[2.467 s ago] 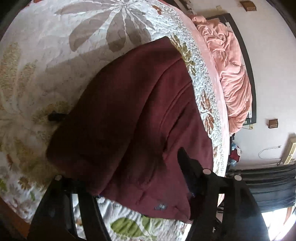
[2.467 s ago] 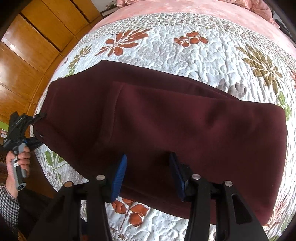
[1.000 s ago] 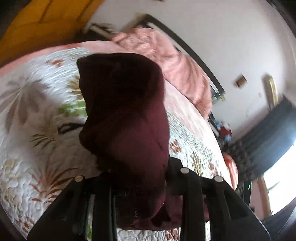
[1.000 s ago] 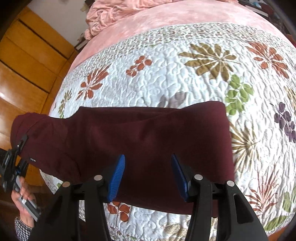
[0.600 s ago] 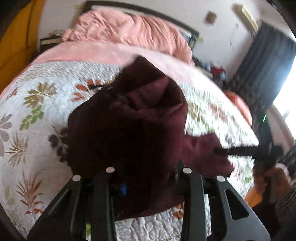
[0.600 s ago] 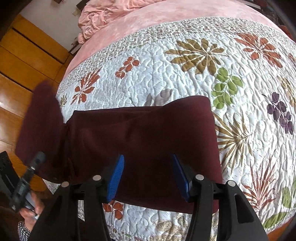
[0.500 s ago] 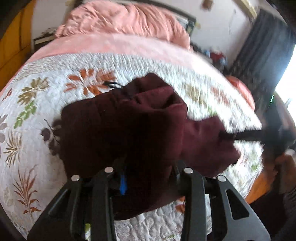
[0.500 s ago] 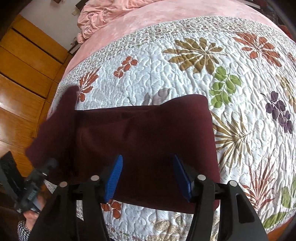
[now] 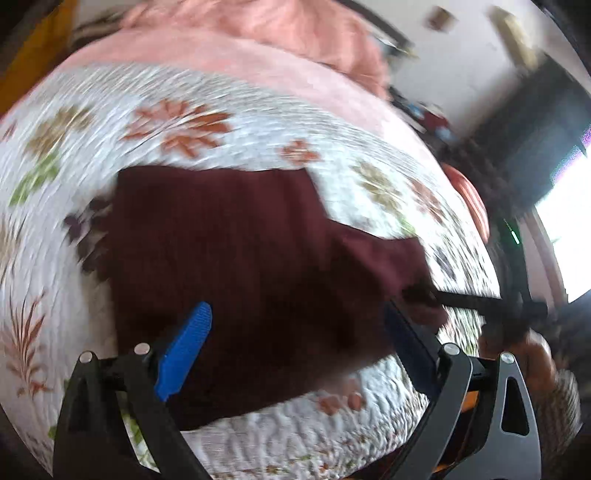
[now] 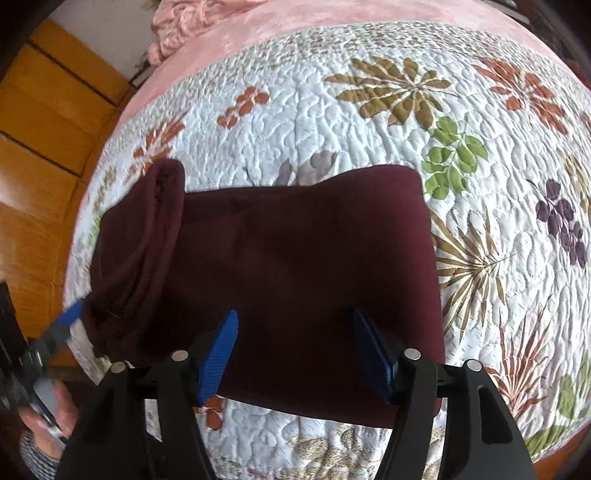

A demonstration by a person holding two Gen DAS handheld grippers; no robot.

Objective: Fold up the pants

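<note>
The dark maroon pants [image 10: 295, 258] lie folded in a broad block on the floral quilt, with a rumpled doubled end [image 10: 140, 258] at the left. In the blurred left wrist view the pants [image 9: 240, 266] lie flat under my left gripper [image 9: 299, 332], which is open and empty just above them. My right gripper [image 10: 295, 339] is open and empty over the near edge of the pants. The left gripper also shows in the right wrist view [image 10: 55, 332] at the pants' left end. The right gripper shows in the left wrist view [image 9: 480, 302] at the pants' right end.
The white quilt with leaf and flower prints [image 10: 406, 129] covers the bed. A pink blanket [image 9: 277, 29] is heaped at the head. Wooden panelling [image 10: 44, 147] runs along the left. A dark curtain and bright window [image 9: 554, 166] are at the right.
My left gripper carried the bunched end of the pants over onto the rest, let go and opened. The pants now lie flatter. My right gripper stayed open over the near edge.
</note>
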